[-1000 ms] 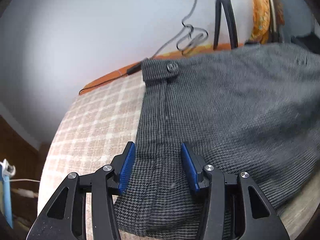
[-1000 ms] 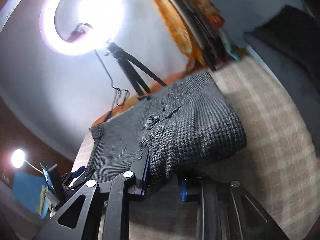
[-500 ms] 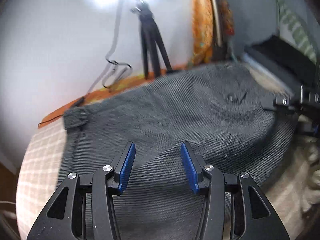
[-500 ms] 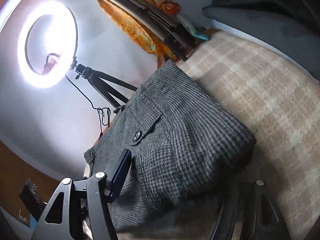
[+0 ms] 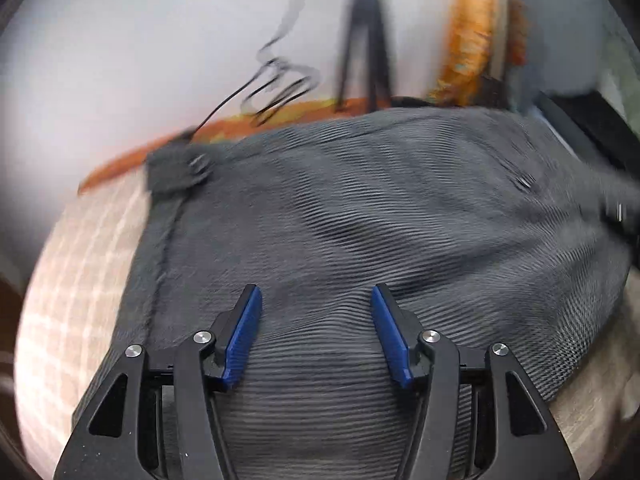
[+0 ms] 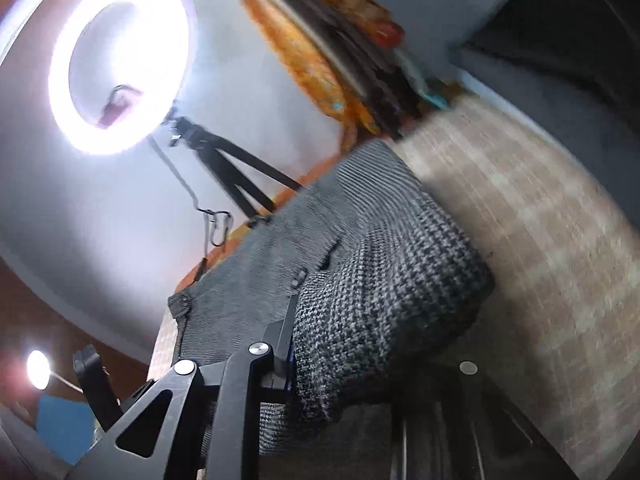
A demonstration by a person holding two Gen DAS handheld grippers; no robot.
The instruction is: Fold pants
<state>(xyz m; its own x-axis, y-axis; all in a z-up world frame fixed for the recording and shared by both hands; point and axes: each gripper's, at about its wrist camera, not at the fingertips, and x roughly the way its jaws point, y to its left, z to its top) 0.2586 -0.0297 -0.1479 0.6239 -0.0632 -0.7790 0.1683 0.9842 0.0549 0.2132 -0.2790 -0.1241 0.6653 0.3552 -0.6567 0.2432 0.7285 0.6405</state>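
1 pair of grey pants lies on 1 checked cover. The left gripper hovers, jaws opening, gripping nothing; the right gripper is closing on a fold.

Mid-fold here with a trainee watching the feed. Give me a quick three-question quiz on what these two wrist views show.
1. True or false: the pants lie on a checked cover.
2. What stands behind the pants? A) a ring light on a tripod; B) a fan; C) a ladder.
3. Which gripper has a bunched fold of the pants between its jaws?

Key: 1. True. 2. A. 3. The right gripper: its jaws are closing on the fold. The left gripper has its jaws opening above flat cloth and grips nothing.
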